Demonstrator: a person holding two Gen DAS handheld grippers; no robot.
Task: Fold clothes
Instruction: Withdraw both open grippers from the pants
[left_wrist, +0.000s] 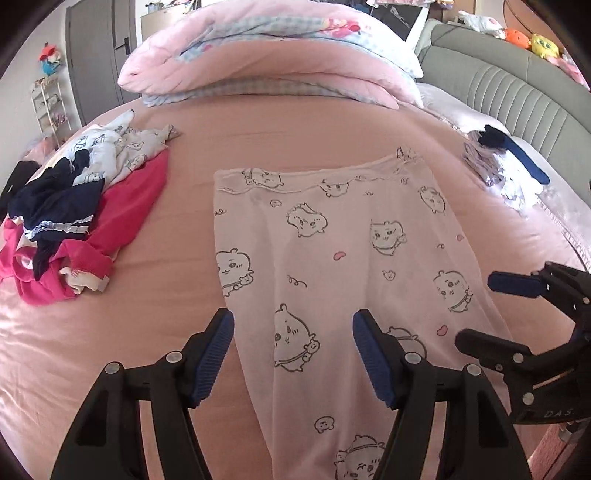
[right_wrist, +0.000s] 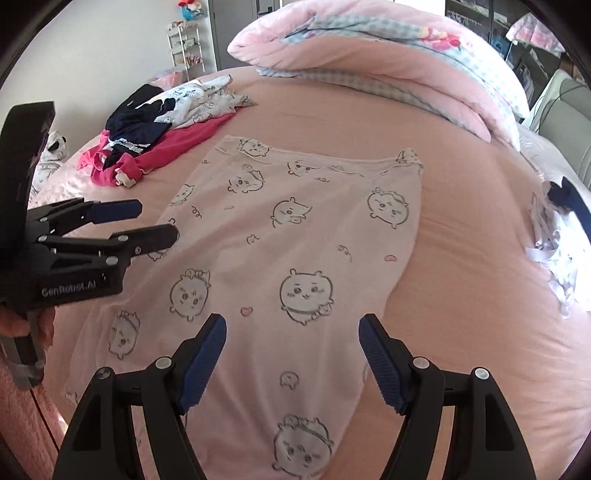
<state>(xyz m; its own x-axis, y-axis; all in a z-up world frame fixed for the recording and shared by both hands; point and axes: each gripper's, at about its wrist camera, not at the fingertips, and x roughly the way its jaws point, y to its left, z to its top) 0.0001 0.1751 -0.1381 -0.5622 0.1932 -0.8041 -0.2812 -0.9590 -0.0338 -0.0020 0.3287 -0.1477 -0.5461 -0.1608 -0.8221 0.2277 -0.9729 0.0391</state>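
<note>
a big bed with a pink sheet (left_wrist: 295, 129) is seen, and a fat pink quilt (left_wrist: 266, 55) is bunched up at its far end by the grey headboard (left_wrist: 517, 99). in the middle of the sheet a pair of thin pink pyjama pants (left_wrist: 332, 258) with little cartoon faces is laid out, with the waistband far away and the legs pointing back toward the grippers. the pants look to be laid one leg over the other, so a first fold may be done, but this cannot be told for sure; the folds across the length are still left to do. a messy pile of unfolded clothes (left_wrist: 74, 206), red, dark blue and white, is left on one side of the bed, so most of the job is judged not done. a small stack of clothes (left_wrist: 506, 166) is seen on the other side, maybe folded already. the left gripper (left_wrist: 293, 354) is held spread wide over the leg part of the pants, and nothing is pinched. the right gripper (right_wrist: 293, 358) is spread wide too, over the same pants, with nothing held.
</note>
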